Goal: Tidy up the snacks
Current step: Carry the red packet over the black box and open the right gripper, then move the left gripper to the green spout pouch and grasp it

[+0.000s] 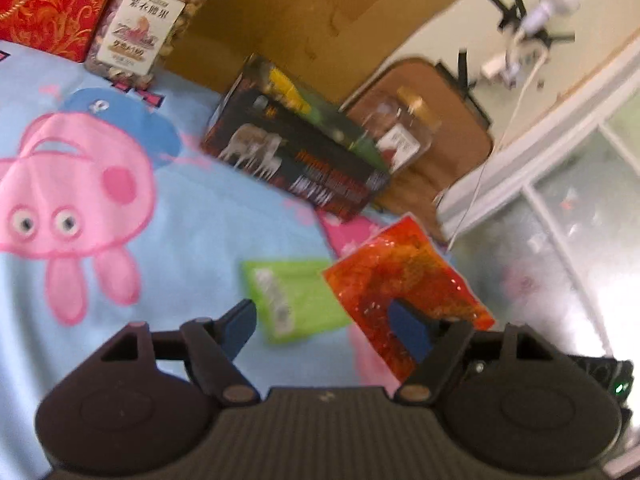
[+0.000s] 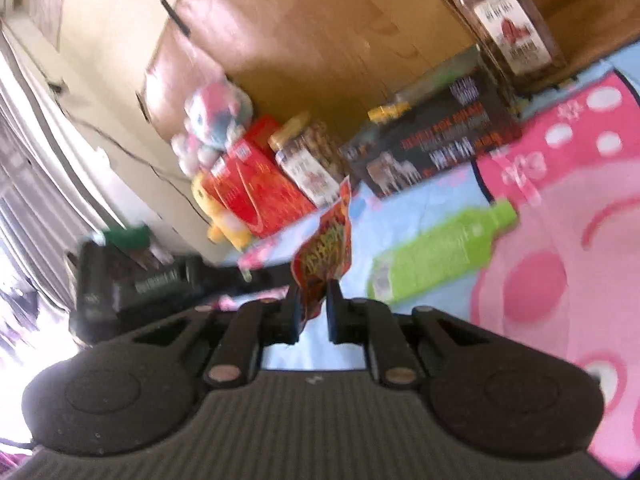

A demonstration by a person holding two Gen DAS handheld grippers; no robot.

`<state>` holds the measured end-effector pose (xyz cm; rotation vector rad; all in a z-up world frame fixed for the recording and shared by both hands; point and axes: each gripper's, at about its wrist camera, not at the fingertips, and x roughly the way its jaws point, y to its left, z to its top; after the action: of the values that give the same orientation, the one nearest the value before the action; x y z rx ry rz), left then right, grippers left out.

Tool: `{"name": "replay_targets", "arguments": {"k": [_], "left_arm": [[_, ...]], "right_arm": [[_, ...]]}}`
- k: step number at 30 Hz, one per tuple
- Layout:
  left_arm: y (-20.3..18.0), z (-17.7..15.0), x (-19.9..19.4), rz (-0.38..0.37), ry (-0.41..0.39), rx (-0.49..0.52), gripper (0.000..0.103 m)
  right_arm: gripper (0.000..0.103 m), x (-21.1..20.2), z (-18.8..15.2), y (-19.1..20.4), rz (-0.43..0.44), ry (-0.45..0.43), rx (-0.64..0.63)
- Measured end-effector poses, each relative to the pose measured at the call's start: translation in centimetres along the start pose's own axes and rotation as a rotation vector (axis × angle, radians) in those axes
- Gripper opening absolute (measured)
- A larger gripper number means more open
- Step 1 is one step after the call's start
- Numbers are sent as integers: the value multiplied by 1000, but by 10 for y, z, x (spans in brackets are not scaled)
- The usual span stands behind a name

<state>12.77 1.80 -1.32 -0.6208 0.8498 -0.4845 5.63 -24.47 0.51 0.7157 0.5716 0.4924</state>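
Cartoon blanket (image 1: 192, 216) underneath; red snack packet (image 2: 326, 248) clamped by right gripper (image 2: 314, 312), lifted; left gripper (image 1: 326, 328) spread, empty; placement beside dark box (image 1: 296, 156) judged next.

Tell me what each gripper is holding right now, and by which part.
The right gripper pinches the red snack packet by its lower edge, so it stands upright between the fingers. The left gripper is open and holds nothing; the green packet lies loose on the blanket.

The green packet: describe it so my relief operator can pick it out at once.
Start from the light blue cartoon-pig blanket and find the dark box with white horses near the cardboard at its far edge. Nearer the camera than that box, the green packet lies flat beside the red-orange packet. It is the only lime-green thing, with a white label strip along one side.
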Motion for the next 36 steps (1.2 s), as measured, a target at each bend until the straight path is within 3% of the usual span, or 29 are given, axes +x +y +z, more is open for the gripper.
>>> {"name": "replay_targets", "arguments": {"k": [5,12,16,19,23,29,33,36], "left_arm": [[-7,51,15,-168,-18,-80,75],[-40,124,63,18,-100,56,74],[-46,140,93,154,-118,147,74],[-54,137,104,259,-136,244,74],[-55,121,98,292,-143,315,74],[-58,85,81,370,-142,391,74],[-58,60,64,417,-160,400,75],[-61,39,47,467,-202,409,77]], "right_arm": [[15,11,45,-6,47,-65,0],[15,69,116,-35,-40,-101,-10],[20,101,137,-52,-129,-80,-22],[40,106,137,-52,-247,-67,-85],[41,79,120,-48,-264,-106,-144],[42,48,83,-43,-268,-77,-198],[42,38,49,-31,-330,-62,-233],[51,28,24,-18,-395,-76,-274]]}}
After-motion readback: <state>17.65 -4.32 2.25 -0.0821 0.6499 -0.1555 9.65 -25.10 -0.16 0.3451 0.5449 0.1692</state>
